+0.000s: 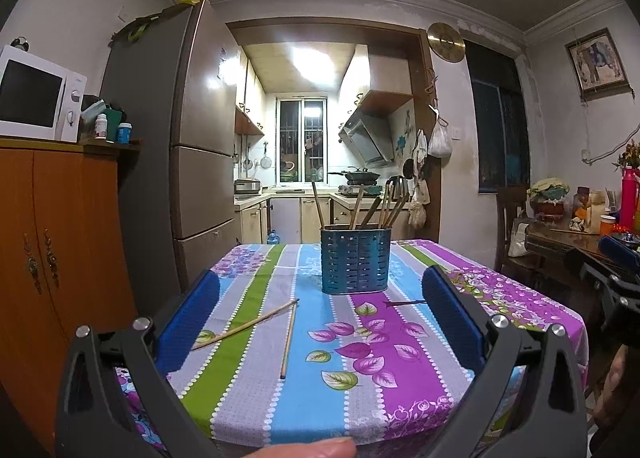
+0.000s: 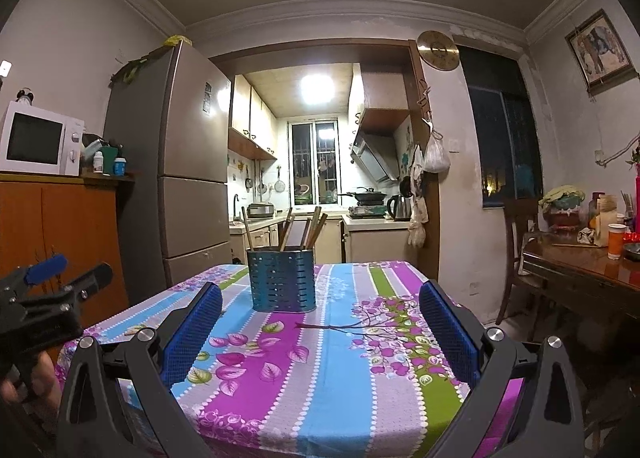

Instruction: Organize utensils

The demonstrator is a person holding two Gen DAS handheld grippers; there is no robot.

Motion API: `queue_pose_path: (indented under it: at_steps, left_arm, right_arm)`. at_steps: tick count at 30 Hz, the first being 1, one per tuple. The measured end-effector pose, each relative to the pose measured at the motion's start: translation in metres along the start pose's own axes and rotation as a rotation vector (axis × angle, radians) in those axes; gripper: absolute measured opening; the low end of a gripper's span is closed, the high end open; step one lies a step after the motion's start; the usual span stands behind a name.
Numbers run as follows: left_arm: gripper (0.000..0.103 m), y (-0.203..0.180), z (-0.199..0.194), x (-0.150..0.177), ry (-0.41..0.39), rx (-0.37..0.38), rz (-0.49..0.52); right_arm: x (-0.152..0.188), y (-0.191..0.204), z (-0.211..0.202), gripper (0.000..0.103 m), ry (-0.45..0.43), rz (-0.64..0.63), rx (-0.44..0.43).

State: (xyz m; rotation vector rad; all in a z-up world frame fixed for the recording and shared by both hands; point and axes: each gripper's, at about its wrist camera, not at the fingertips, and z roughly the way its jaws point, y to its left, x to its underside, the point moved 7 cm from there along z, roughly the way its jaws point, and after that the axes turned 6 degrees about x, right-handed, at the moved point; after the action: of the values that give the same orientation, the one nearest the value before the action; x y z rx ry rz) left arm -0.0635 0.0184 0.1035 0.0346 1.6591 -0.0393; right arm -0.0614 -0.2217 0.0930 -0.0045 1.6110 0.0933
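Your left gripper (image 1: 320, 322) hangs above the near edge of the table (image 1: 404, 414) with its blue pads (image 1: 188, 322) spread wide and nothing between them; your right gripper (image 2: 320, 330) is just as wide apart and equally empty. Under your left gripper, two loose chopsticks (image 1: 248, 324) lie on the striped floral tablecloth (image 2: 304, 390), their far tips close together, the near ends splayed. Farther back stands the blue perforated utensil holder (image 1: 355, 262), upright, with several wooden sticks (image 1: 376, 210) leaning inside it. Beyond the table you see the fridge (image 2: 188, 162) and the lit kitchen.
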Motion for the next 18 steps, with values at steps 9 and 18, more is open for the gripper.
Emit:
queue_pose_path:
  at_steps: [9,18]
  left_arm:
    - [0.098,0.0013,-0.0045,-0.0019,-0.010,-0.010,0.002]
    - [0.098,0.0021,-0.0069,-0.0032,-0.008,-0.013,0.003]
  right_arm:
    - [-0.0014,-0.0033,-0.0016,0.098,-0.004,-0.011,0.001]
    - [-0.0043,-0.0102,-0.0041,0.099,-0.015,-0.007,0.015]
